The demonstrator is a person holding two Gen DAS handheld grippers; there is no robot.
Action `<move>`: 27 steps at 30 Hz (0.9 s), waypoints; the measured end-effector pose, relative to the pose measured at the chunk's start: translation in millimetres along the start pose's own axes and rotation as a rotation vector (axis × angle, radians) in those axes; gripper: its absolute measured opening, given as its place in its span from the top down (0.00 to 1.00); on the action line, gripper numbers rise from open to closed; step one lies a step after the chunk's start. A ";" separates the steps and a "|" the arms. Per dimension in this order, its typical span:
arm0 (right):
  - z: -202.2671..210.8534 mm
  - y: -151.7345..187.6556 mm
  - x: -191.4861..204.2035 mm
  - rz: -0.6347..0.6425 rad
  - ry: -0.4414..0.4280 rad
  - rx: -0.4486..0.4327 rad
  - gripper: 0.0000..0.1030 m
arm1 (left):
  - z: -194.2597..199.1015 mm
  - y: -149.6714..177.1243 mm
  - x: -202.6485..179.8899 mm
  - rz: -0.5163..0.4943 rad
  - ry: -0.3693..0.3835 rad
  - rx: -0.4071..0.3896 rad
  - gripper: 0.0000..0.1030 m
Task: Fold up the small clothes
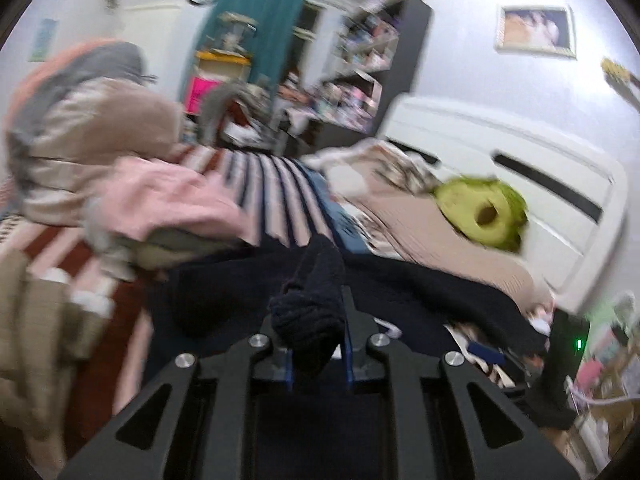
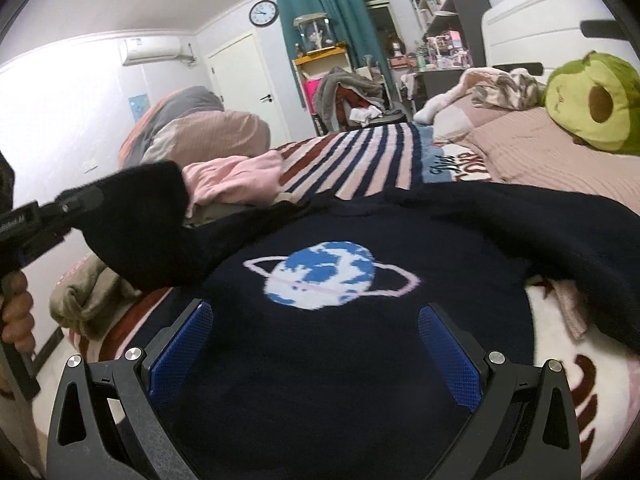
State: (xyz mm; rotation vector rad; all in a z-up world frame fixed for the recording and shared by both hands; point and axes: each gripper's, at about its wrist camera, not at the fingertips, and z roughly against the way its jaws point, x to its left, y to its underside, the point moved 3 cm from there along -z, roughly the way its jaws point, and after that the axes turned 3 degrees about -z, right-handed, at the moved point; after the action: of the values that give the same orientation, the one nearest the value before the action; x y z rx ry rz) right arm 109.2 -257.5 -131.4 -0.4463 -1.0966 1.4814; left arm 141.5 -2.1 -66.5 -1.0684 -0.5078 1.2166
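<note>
While the left gripper (image 1: 316, 320) pinches the navy sweater's (image 2: 360, 352) sleeve (image 2: 140, 232) above the bed (image 2: 560, 184), the right gripper (image 2: 316, 356) hovers spread — the thick knit could slip, skewing the fold.

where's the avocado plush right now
The avocado plush lies on the beige bedding at the far right of the bed, against the white headboard, beyond the navy sweater.
</note>
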 end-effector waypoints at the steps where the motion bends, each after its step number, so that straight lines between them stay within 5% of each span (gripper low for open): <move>1: 1.3 1.0 -7.1 -0.008 0.007 0.000 0.01 | -10.6 5.5 -12.3 -0.015 0.018 0.027 0.86; 10: 9.1 14.0 -54.1 -0.085 0.063 0.023 0.01 | -89.9 75.3 -74.8 -0.106 0.144 0.314 0.83; 13: 9.2 16.3 -59.0 -0.098 0.068 0.036 0.01 | -95.2 89.0 -80.1 -0.120 0.183 0.358 0.71; 15: 8.6 17.0 -58.7 -0.097 0.065 0.042 0.01 | -83.7 90.6 -82.2 -0.136 0.238 0.355 0.52; 19: 1.2 16.0 -50.6 -0.079 0.043 0.072 0.01 | -46.1 79.4 -71.2 -0.140 0.266 0.281 0.41; 22: -9.7 16.9 -38.2 -0.077 -0.015 0.111 0.02 | -21.6 65.7 -44.1 -0.112 0.196 0.218 0.39; 27: -36.5 26.2 -11.5 -0.068 -0.098 0.202 0.20 | 16.0 50.5 17.2 -0.059 0.011 0.116 0.34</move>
State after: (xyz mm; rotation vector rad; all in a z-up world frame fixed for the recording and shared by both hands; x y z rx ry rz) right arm 126.2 -251.3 -174.0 -0.1951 -1.0159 1.5479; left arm 108.9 18.6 -106.7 -0.9549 -0.4514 1.1732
